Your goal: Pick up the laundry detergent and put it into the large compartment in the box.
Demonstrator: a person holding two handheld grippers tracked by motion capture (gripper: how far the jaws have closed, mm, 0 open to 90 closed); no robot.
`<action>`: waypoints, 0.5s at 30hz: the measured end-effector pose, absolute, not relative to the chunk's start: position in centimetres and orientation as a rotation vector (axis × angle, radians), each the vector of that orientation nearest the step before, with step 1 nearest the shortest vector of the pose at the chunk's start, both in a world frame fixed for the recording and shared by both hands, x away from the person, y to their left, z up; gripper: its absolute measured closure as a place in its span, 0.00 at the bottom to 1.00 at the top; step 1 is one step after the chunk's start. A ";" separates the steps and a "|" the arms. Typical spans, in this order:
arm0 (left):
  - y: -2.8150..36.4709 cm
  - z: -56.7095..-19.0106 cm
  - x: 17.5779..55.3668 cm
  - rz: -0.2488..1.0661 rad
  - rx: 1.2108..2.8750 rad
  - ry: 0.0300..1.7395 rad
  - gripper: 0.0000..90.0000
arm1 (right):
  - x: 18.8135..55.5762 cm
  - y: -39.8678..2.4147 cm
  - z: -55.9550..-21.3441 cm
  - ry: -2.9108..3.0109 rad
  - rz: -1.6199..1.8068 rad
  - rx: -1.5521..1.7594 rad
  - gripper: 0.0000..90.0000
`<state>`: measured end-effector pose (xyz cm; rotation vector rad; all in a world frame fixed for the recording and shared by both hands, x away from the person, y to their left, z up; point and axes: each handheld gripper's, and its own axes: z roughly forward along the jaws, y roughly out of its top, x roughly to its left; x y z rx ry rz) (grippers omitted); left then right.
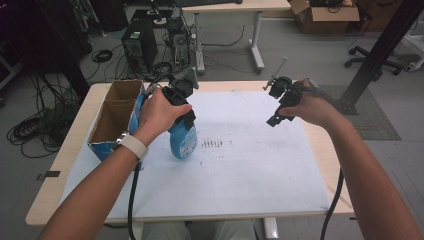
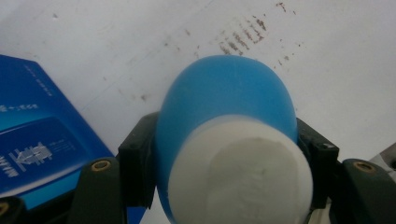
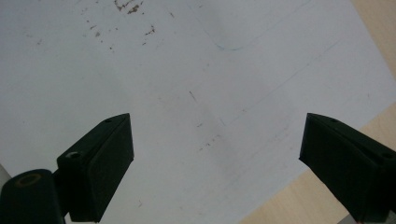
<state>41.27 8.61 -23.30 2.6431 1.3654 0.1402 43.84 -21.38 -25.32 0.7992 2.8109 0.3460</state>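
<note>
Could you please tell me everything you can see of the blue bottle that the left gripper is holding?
The blue bottle looks like smooth plastic, with a rounded body, a white top and a label. It stands upright on the white sheet, beside the open cardboard box. The left gripper clamps its upper part, one black jaw on each side.

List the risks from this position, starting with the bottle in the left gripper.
1. The left gripper clamps the blue bottle on its rounded sides just below the white cap; a smooth curved body like that may slip or twist out.
2. The bottle stands right beside the open cardboard box, so a careless lift could knock the box wall.
3. The right gripper hangs open over the white mat, too far off to steady the bottle.
</note>
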 end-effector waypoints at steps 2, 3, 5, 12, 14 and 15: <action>8.7 -22.5 41.2 0.145 2.643 1.371 0.41 | 43.8 -21.3 -25.3 2.807 0.346 0.798 0.11; 8.9 -21.3 41.1 0.156 2.639 1.381 0.41 | 43.8 -21.3 -25.2 2.807 0.348 0.798 0.11; 9.0 -20.2 41.1 0.156 2.644 1.387 0.41 | 43.8 -21.2 -25.2 2.809 0.345 0.793 0.11; 9.8 -16.9 41.3 0.134 2.636 1.429 0.41 | 43.6 -21.0 -25.1 2.809 0.344 0.788 0.11; 10.1 -15.9 41.4 0.128 2.629 1.445 0.41 | 43.6 -20.9 -25.1 2.809 0.346 0.783 0.11; 10.4 -15.0 41.4 0.125 2.626 1.457 0.41 | 43.6 -20.9 -25.1 2.811 0.345 0.782 0.11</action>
